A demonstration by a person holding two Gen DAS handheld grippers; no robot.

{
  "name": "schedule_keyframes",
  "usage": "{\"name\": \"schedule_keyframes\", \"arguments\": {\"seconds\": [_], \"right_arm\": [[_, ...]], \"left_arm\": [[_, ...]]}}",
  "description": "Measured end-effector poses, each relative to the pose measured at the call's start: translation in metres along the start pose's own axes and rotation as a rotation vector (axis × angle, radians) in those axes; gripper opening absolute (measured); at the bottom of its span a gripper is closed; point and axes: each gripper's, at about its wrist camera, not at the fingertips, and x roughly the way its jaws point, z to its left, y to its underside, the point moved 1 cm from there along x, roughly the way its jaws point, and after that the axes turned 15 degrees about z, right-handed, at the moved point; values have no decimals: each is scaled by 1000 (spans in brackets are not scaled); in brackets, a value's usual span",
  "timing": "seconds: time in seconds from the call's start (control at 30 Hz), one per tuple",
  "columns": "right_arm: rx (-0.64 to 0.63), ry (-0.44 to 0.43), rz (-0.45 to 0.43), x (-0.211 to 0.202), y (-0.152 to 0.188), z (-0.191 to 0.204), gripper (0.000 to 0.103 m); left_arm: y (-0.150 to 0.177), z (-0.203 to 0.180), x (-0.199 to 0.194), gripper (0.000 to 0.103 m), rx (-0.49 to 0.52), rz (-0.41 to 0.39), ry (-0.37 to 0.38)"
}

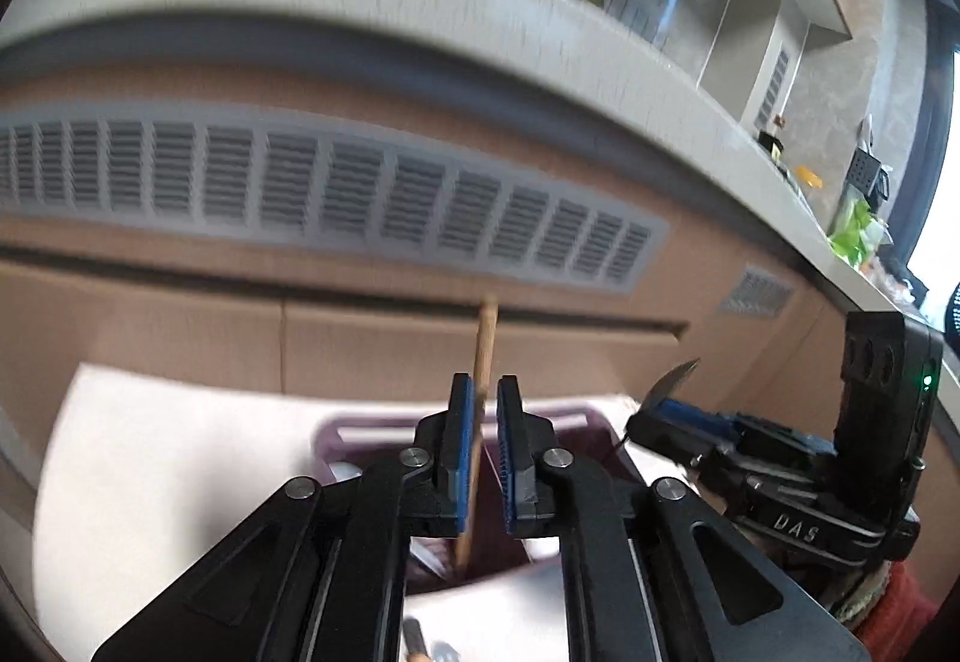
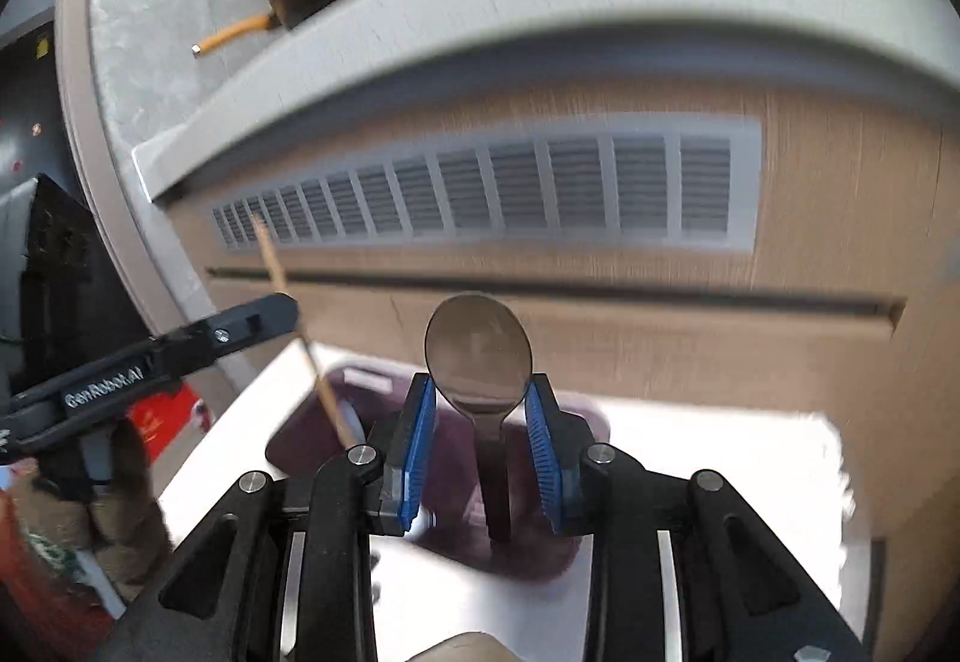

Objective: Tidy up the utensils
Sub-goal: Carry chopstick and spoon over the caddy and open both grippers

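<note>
- Wooden chopstick [image 1: 483,344] stands between left gripper [image 1: 483,404] pads, near upright; it touches the left pad, gap to the right pad, so jaws slightly apart, not clamped.
- Metal spoon [image 2: 478,356] in right gripper [image 2: 478,410], bowl up at 12 o'clock, jaws clamped on its neck.
- Purple bin [image 2: 576,422] sits below both, on white table [image 2: 720,482].
</note>
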Motion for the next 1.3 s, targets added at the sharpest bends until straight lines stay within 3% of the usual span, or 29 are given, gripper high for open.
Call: {"name": "schedule_keyframes", "arguments": {"seconds": [0.1, 0.3, 0.43, 0.57, 0.7, 0.77, 0.87, 0.97, 1.03, 1.17, 1.3], "right_arm": [[-17, 37, -33, -18, 10, -1, 29], [-70, 50, -4, -43, 39, 1, 30], [-92, 94, 21, -30, 41, -1, 30], [-56, 42, 81, -10, 24, -1, 30], [-111, 26, 13, -33, 37, 16, 31], [-211, 18, 59, -36, 55, 36, 31], [-330, -41, 211, -20, 90, 63, 31], [-345, -104, 363, 10, 123, 79, 31], [-327, -100, 435, 33, 140, 86, 31], [-277, -125, 470, 51, 156, 98, 31], [-430, -105, 449, 44, 171, 121, 31]], "left_arm": [[10, -2, -7, 32, -8, -5, 8], [40, 5, -43, 43, -29, -32, -40], [68, 20, -48, 44, -98, 8, -51], [89, 29, -54, 44, -140, 35, -57], [112, 42, -56, 44, -154, 77, -103], [123, 51, -54, 44, -167, 105, -116], [139, 61, -52, 44, -178, 156, -149], [153, 68, -51, 44, -184, 189, -184], [161, 75, -53, 44, -204, 206, -202], [175, 84, -61, 44, -228, 218, -198], [183, 91, -65, 44, -241, 229, -186]]}}
